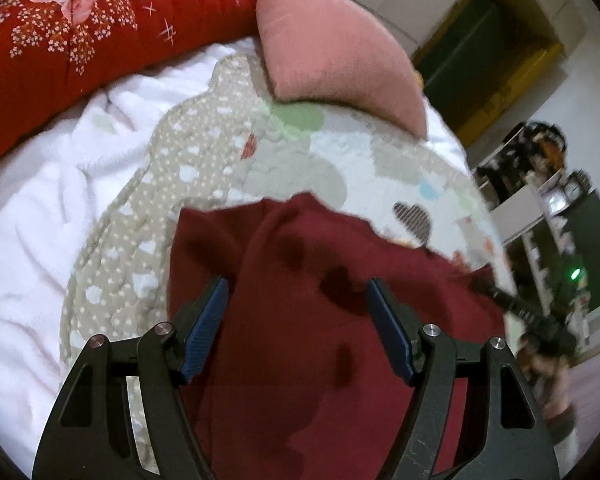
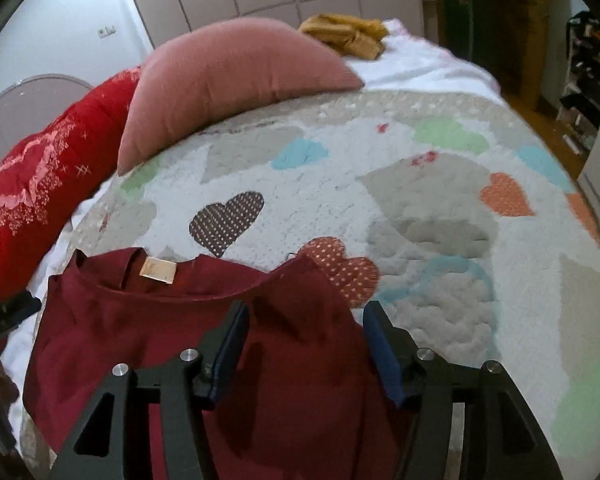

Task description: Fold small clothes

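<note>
In the left wrist view, the left tongs (image 1: 298, 292) are standing wide apart above a maroon shirt (image 1: 320, 320), which is lying on a heart-patterned quilt (image 1: 340, 152) and spreading beneath and between both blue pads. A pink pillow (image 1: 332, 48) is resting at the quilt's far edge.

In the right wrist view, the right tongs (image 2: 304, 316) are likewise gaping, hanging over the shirt's (image 2: 140, 320) right shoulder, with the neckline and its tan label (image 2: 159, 269) lying just ahead to the left.
</note>
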A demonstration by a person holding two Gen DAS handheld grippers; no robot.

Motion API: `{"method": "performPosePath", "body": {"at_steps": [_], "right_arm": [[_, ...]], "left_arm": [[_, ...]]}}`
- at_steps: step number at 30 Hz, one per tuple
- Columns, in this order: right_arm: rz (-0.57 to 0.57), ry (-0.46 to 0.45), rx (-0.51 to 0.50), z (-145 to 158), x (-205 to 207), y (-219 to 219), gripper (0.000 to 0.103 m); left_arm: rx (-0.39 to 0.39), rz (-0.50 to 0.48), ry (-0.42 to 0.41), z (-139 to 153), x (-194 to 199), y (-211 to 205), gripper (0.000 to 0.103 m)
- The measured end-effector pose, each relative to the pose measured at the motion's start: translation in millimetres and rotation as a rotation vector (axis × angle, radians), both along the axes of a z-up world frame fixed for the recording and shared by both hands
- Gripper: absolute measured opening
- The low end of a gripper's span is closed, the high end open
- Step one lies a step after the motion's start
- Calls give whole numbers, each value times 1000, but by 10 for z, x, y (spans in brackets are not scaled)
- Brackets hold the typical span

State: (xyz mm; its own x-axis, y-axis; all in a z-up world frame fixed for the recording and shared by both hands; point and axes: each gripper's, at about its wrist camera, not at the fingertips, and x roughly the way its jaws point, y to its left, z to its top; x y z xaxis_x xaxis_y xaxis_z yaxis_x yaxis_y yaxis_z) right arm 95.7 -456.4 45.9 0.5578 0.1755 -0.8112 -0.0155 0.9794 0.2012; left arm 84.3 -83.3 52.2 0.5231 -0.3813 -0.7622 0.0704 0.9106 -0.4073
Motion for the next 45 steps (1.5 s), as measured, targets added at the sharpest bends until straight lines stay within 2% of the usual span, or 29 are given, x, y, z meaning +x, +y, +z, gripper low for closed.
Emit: {"method": "performPosePath", "body": {"at_steps": [3, 4, 8, 11, 13, 15, 17, 20, 22, 25, 29, 33, 35, 38, 42, 45], "right_arm": [[6, -20, -3, -8, 22, -20, 8], [11, -49, -6, 34, -5, -20, 8], [-25, -157, -59, 215, -45, -42, 8], [-69, -121, 5, 100, 110, -134, 8], [-64, -73, -3, -9, 202, -112, 8], [-55, -36, -50, -39, 197, -62, 24], [-58, -74, -68, 74, 52, -61, 32], [-44, -103, -59, 287, -191, -26, 34], [17, -116, -25, 393, -315, 123, 34], [178, -117, 19, 446, -403, 572, 34], [297, -101, 17, 308, -338, 1142, 34], [304, -76, 29, 72, -118, 1531, 34], [290, -69, 3, -48, -10, 1682, 32], [265, -4, -20, -275, 158, 1813, 32], [242, 1, -16, -172, 160, 1810, 32], [254, -31, 34, 16, 52, 1852, 32]], "left_arm": [[59, 8, 20, -125, 28, -51, 71], [74, 13, 22, -162, 40, -55, 71], [129, 68, -10, -232, 66, -64, 71], [182, 90, -41, -265, 53, -103, 71], [206, 88, -51, -262, 27, -121, 71], [212, 79, -57, -212, -16, -120, 71], [214, 73, -67, -152, -56, -101, 71], [204, 70, -55, -93, -122, -64, 71], [175, 75, -39, -76, -219, -20, 71], [161, 67, -28, -86, -400, 19, 71], [162, 84, -13, -176, -616, 132, 71], [121, 106, 17, -289, -711, 281, 71], [112, 115, 29, -337, -717, 317, 71], [108, 113, 23, -341, -732, 316, 71], [114, 110, 19, -321, -733, 313, 71], [116, 122, 5, -325, -747, 327, 71]]}}
